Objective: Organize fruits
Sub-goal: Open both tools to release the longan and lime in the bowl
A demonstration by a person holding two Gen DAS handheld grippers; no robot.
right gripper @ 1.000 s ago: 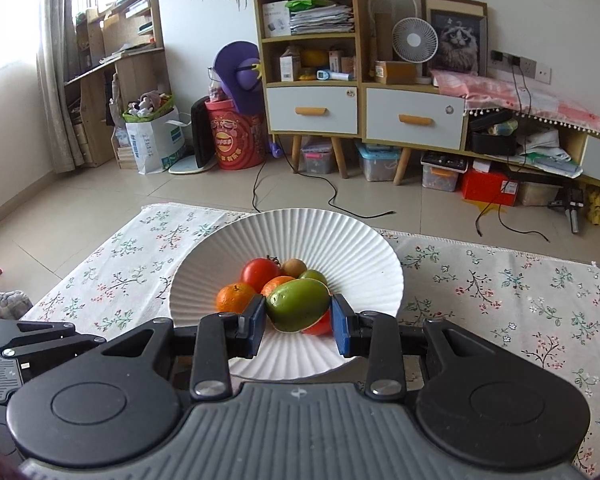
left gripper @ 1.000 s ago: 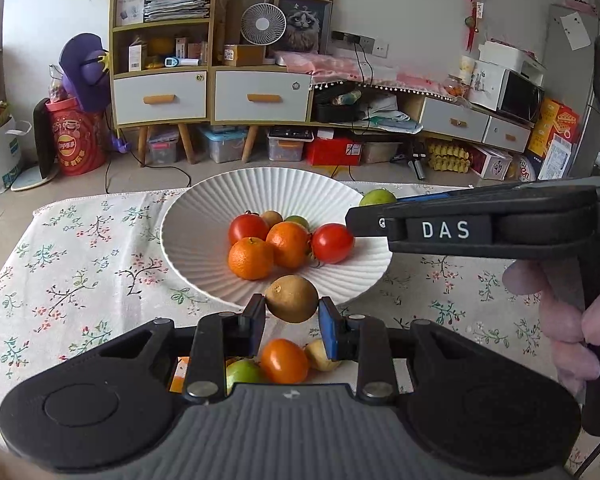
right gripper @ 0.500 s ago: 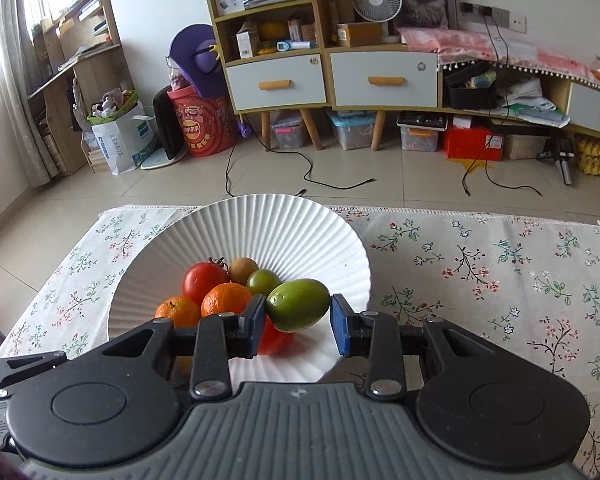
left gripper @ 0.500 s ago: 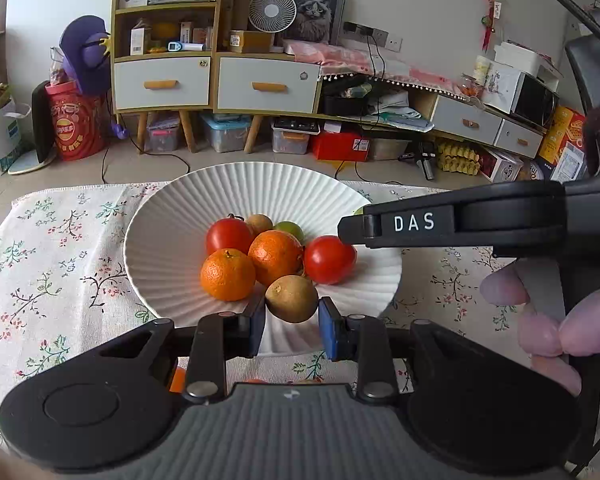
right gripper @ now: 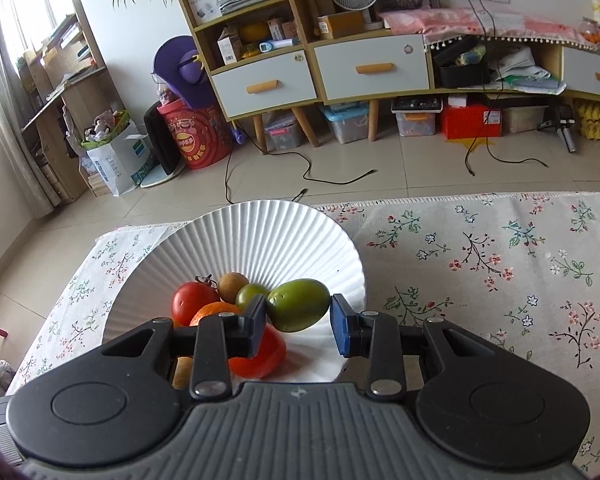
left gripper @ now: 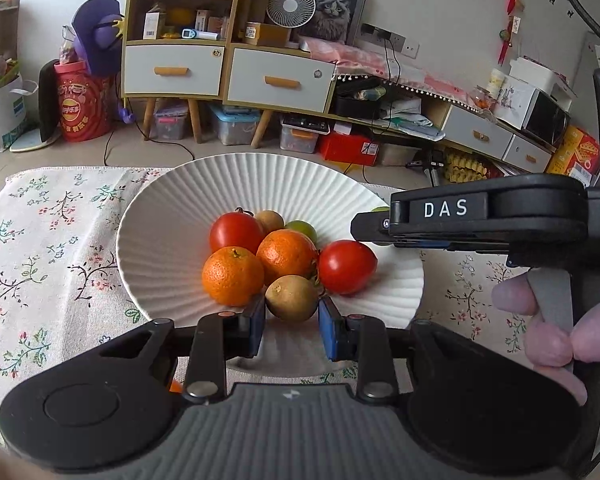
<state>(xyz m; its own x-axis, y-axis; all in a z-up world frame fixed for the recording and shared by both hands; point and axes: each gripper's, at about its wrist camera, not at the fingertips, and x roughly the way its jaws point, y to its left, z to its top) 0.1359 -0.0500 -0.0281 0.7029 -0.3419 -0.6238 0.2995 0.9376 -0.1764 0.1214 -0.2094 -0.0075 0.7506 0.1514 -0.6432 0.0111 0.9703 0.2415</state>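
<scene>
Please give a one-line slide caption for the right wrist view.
Right gripper holding a green fruit over the white plate of fruit.

The plate (left gripper: 164,240) is showing a white, ribbed, matt surface that looks ceramic. The cloth (right gripper: 500,264) over the worktop is looking like woven cotton, matt, printed with small flowers. The tomatoes (left gripper: 346,266) are gleaming smooth and glossy, while the oranges (left gripper: 232,276) are showing dimpled, slightly shiny peel. The brown fruit (left gripper: 292,298) is looking dull and a little rough; the green fruit (right gripper: 298,304) is shining with a smooth, waxy skin. The left claw (left gripper: 292,322) and right claw (right gripper: 298,322) are showing matt black plastic with blue rubbery pads (right gripper: 340,330) and bright metal screws (left gripper: 198,389); their grey base (right gripper: 296,436) is showing a ribbed finish.
</scene>
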